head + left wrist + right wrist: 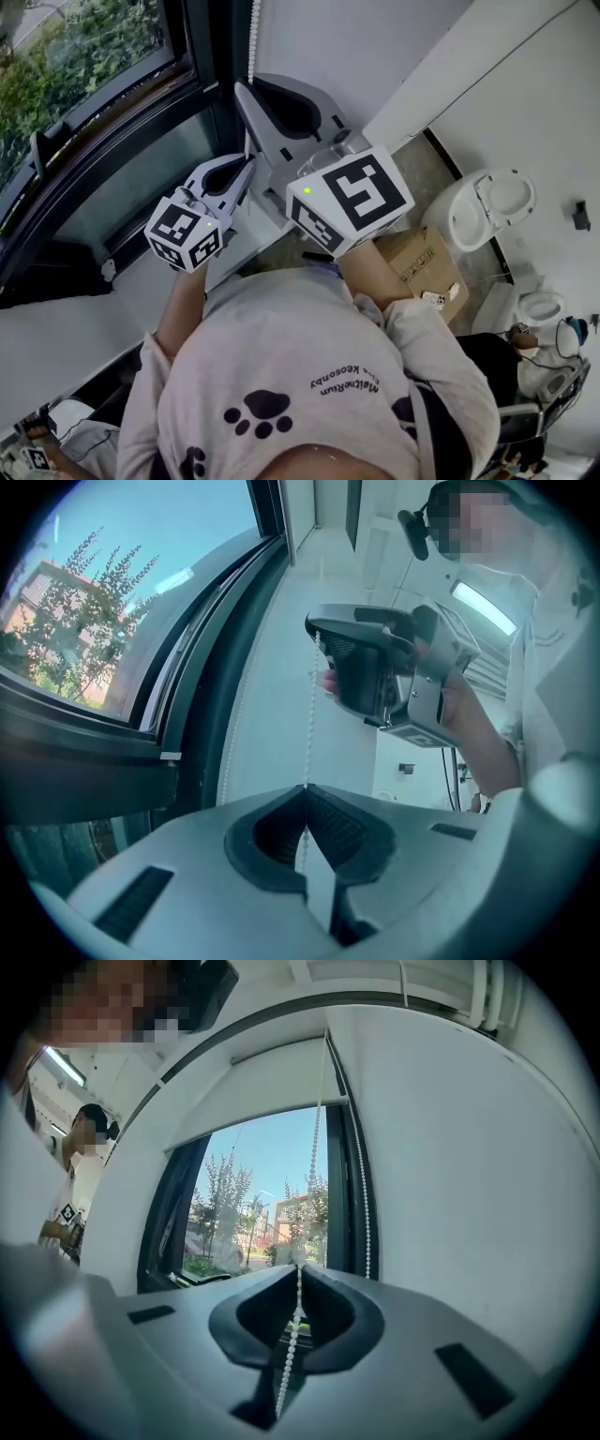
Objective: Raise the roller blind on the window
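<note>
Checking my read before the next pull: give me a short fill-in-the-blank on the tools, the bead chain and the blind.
1. The bead chain is clamped by ____ tools.
2. On the chain, the right tool grips ____ the left tool.
3. The roller blind covers only the ____ of the window.

Missing words: both; above; top.
</note>
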`<action>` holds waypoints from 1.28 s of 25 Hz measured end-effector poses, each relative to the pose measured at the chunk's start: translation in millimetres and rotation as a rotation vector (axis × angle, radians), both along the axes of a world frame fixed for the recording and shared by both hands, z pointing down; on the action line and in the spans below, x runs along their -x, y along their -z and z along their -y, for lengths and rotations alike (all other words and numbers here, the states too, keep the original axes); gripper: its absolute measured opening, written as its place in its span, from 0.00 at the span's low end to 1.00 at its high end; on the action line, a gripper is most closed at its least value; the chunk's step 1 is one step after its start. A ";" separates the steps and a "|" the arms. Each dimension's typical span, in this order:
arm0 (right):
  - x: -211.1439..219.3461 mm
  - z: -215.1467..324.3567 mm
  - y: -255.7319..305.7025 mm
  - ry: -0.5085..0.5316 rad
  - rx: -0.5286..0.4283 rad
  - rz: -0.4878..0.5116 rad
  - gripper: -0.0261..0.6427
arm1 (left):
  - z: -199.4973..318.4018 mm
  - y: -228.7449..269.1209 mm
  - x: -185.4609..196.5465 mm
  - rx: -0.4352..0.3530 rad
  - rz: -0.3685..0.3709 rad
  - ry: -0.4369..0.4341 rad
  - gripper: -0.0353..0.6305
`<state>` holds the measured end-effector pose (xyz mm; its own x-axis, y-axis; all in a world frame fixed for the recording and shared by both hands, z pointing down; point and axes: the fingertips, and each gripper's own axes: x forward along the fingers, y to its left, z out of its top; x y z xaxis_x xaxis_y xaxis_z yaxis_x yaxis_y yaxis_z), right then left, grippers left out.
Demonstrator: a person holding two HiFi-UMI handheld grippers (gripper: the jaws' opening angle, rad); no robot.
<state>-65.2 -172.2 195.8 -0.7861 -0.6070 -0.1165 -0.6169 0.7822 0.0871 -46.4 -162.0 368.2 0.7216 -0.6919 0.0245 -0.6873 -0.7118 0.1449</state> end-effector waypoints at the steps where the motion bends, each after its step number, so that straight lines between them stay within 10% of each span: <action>1: -1.1 0.1 -0.1 -0.003 -0.002 0.006 0.07 | 0.2 0.0 0.1 -0.003 0.001 0.002 0.07; 32: 0.9 -0.4 -154.2 -0.053 0.182 -0.157 0.06 | -14.1 -149.9 3.2 0.257 0.104 0.053 0.07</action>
